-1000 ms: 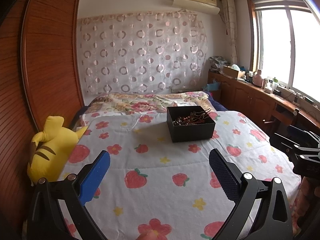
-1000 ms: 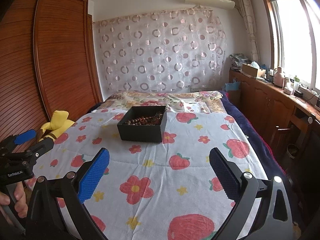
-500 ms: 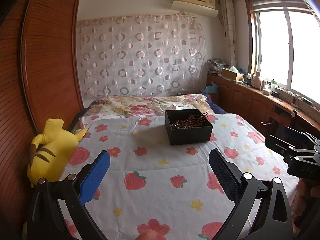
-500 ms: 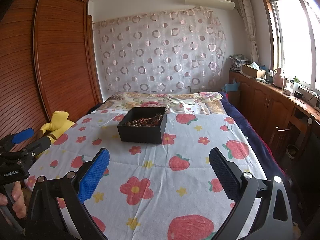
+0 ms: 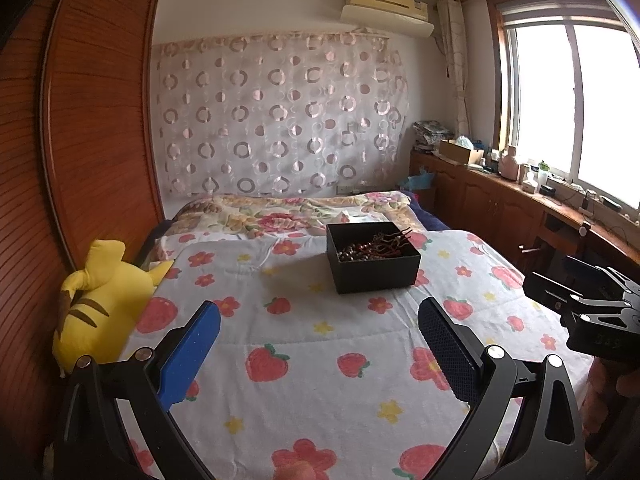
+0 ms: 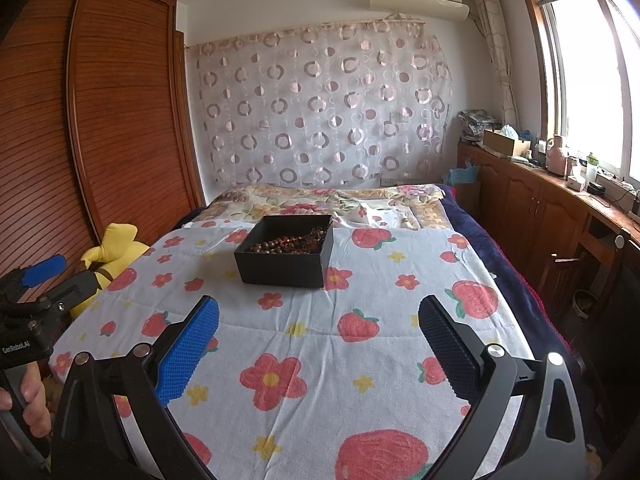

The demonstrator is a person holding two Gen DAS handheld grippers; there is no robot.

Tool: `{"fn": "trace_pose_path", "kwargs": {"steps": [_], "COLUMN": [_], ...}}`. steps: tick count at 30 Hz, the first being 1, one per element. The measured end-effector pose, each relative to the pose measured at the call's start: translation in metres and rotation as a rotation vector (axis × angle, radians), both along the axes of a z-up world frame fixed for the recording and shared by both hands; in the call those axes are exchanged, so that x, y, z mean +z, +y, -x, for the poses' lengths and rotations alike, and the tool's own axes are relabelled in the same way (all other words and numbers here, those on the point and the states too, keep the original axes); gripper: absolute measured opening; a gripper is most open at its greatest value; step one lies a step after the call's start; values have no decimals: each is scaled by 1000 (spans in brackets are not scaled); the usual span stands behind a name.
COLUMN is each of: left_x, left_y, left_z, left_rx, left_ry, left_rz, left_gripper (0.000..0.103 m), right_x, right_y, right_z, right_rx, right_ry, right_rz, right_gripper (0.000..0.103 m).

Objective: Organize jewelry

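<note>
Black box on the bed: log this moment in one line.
black box: on bedspread, holds beads | left tool: open, empty | right tool: open, empty

Open stretch of strawberry-print bedspread [image 6: 360, 360] lies clear between both spread-fingered grippers and the black box [image 6: 286, 252], which stands alone mid-bed, beads [image 6: 280, 245] heaped inside, with free cloth on every side. A yellow plush toy [image 5: 100, 300] crowds the bed's left edge against the wooden wardrobe [image 5: 80, 140]. On the right, a narrow aisle separates the bed from the cluttered wooden worktop [image 6: 560, 200] under the window.
</note>
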State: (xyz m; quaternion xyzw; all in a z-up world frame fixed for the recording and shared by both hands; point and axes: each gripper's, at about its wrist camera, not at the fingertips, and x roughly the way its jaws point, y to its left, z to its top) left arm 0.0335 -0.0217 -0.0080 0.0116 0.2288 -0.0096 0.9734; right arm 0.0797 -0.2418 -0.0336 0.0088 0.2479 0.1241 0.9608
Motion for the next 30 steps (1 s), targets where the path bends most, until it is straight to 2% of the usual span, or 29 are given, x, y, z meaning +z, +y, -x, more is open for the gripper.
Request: {"fn": "trace_pose_path", "kwargs": {"steps": [30], "left_x": [-4], "left_y": [1], "left_z": [0], "left_rx": [6], "left_ry": [5], "left_rz": [14], "left_gripper": [96], "right_x": [0], "right_y": [0], "right_z": [-1], "right_rx": [0], "right_ry": [-2], "right_rz": [-1], "right_gripper": [101]}}
